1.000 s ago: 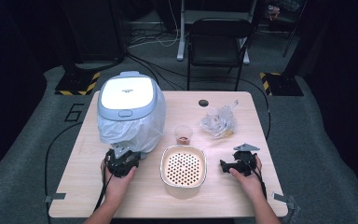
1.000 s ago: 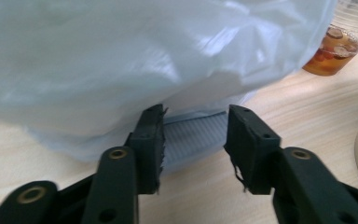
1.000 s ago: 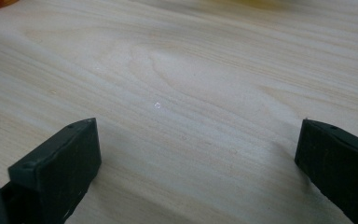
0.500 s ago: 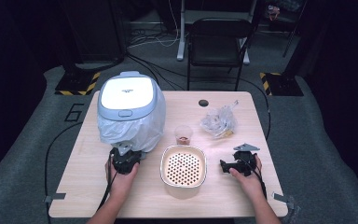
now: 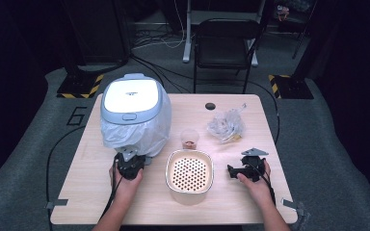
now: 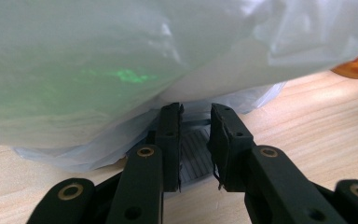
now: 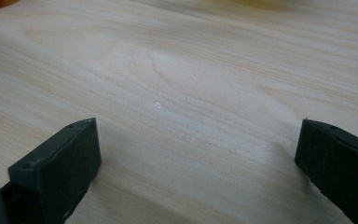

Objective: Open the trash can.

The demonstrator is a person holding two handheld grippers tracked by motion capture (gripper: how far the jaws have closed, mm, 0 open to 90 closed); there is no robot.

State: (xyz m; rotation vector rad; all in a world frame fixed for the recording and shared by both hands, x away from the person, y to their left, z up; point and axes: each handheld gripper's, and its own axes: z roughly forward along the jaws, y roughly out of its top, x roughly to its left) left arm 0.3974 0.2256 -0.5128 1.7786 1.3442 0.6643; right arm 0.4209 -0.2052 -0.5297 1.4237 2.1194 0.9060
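- High view: the left gripper (image 5: 127, 155) is at the bottom hem of the plastic bag (image 5: 136, 132). The bag is draped over the rice cooker (image 5: 130, 96), which stands towards the table's (image 5: 84, 192) far left corner.
- The film hangs loose, so a pull from this low could drag the cooker or bunch the bag instead of lifting it off.
- The plastic cup (image 5: 189, 138) and the perforated basket (image 5: 189, 174) stand just beside the bag's right side. A sideways tug could sweep the film into the cup and tip it.
- The right gripper (image 5: 230, 171) lies near the table's right edge, well apart from the cooker, so nothing steadies the cooker.
- Left gripper view: the left gripper (image 6: 196, 110) has just been closing. Its jaws are drawn nearly together on a thin fold of the plastic bag (image 6: 121, 60), low against the table (image 6: 317, 107).
- Only the tips seem to catch the hem, so I judge the film could slip out or tear.
- Right gripper view: the right gripper (image 7: 196, 125) has its jaws wide apart over the bare table (image 7: 191, 70), holding nothing. It is too far off to help quickly.
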